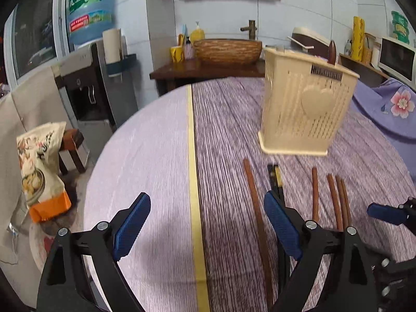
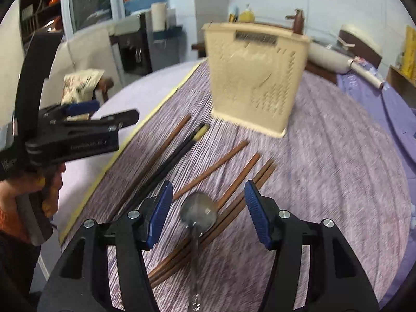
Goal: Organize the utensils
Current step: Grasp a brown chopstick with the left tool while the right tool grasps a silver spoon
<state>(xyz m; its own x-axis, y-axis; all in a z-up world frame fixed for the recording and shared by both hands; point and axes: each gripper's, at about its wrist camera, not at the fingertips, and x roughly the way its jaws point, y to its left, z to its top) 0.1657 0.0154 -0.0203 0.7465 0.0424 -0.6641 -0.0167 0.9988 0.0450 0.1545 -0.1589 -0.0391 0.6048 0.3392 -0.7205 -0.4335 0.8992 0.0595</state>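
Chopsticks [image 2: 208, 173] lie fanned on our striped tablecloth [image 2: 338, 169] in front of the upright cream utensil basket [image 2: 256, 78], brown ones beside a black pair [image 2: 171, 161]. Only our right wrist view shows the metal spoon [image 2: 199, 212] lying across them, between the wide-open, empty right gripper [image 2: 209, 212]. Our left gripper [image 1: 208, 223], also spread wide and empty, hovers over the yellow stripe [image 1: 193, 182].
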